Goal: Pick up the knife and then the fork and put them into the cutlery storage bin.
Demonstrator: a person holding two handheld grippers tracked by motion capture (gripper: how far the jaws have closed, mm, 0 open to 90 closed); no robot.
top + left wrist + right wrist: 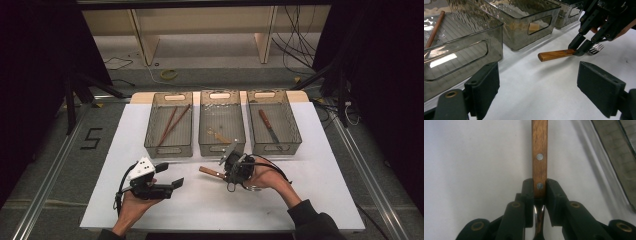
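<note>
The right tool (235,167) is clamping a fork (564,53) by its wooden handle just above the table (210,205) near the middle bin (221,125), while the left tool (167,180) is idling with jaws apart, and that narrow grip is risking the fork pivoting or slipping out

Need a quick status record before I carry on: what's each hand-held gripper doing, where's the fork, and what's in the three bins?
right hand-held gripper: shut on the fork, gripping the wooden handle near the metal neck
fork: handle points to the person's left, in front of the middle bin
left hand-held gripper: open, holding nothing
left bin: chopsticks
middle bin: a pale utensil, too faint to identify
right bin: knife with wooden handle
surface: white table
</note>
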